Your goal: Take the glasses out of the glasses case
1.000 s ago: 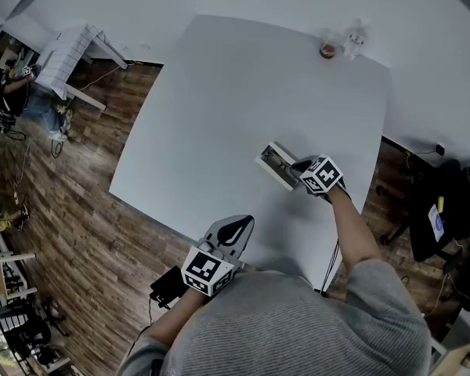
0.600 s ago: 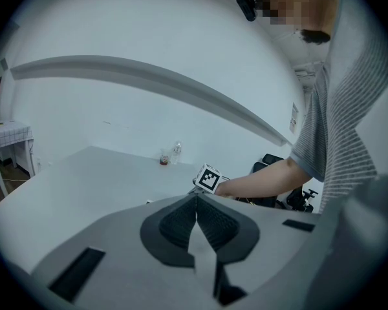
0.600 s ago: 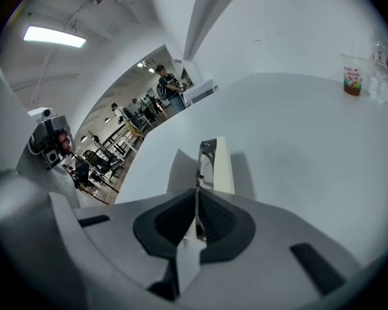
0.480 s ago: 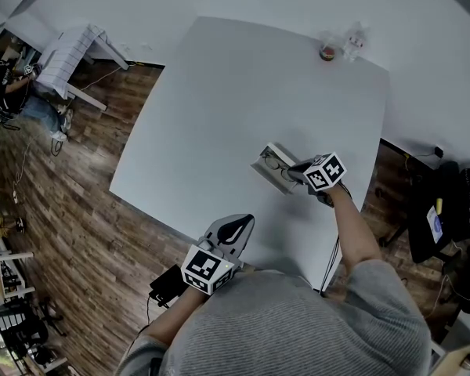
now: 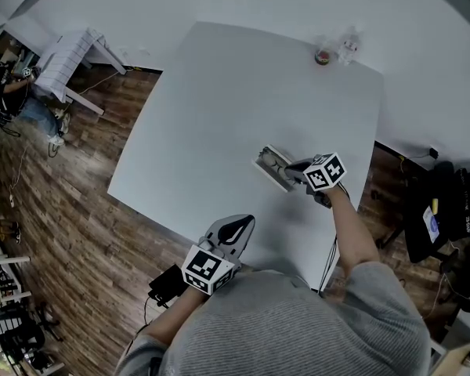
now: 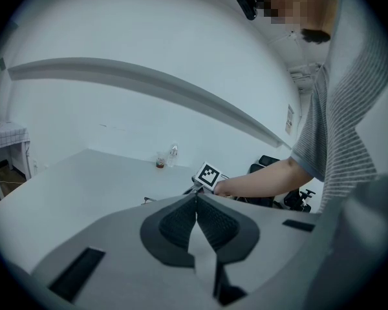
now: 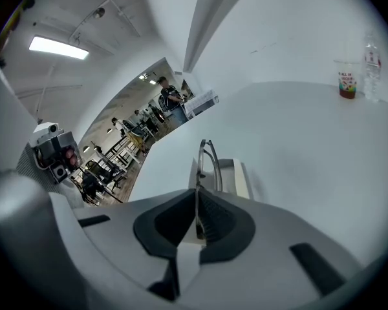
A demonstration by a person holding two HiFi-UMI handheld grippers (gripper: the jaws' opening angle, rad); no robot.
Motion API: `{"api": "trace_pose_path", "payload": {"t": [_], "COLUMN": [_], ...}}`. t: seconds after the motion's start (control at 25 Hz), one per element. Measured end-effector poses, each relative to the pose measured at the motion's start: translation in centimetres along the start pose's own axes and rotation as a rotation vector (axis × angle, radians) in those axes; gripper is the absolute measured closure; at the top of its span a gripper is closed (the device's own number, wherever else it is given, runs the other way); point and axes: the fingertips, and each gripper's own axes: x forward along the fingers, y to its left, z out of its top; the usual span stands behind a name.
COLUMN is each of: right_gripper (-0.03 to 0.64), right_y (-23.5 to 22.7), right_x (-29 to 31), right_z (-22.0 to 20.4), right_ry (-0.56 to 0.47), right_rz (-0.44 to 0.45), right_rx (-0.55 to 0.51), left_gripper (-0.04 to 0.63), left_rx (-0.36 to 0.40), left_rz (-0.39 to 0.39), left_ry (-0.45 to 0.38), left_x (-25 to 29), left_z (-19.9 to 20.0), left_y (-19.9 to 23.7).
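Glasses (image 7: 200,155) pinched by right gripper (image 7: 195,199) at glasses case (image 7: 236,173), plain only in its own view; left gripper (image 6: 195,202) closed, empty; cup (image 7: 347,79), bottle (image 7: 372,66) beyond.

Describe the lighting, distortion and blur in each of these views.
Head view: even light, fisheye bows the table edges. Left gripper view: dark round vignette, straight lines bowed. Right gripper view: ceiling light glares, glasses sharp, far room soft.

The right tongs (image 7: 196,202) have closed tighter on the glasses (image 7: 207,161), rolled a little and risen. The glasses, which lay flat in the case (image 7: 236,173), now stand up out of it, one end lifted.
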Motion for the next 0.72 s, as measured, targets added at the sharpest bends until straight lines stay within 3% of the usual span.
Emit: {"api": "trace_pose_path", "payload": {"t": [0.72], "right_gripper": [0.592], "right_y": [0.8], "right_x": [-2.9], "right_z": [1.2], "right_ry": [-0.069], "right_rz": [-0.073], "right_rx": [-0.009], "left_gripper": [0.583], "left_rx": [0.024], "left_rz": [-0.034], "left_ry": [-0.039], "left_x": [-0.6], "left_z": [0.7], "left_y": [-1.3]}}
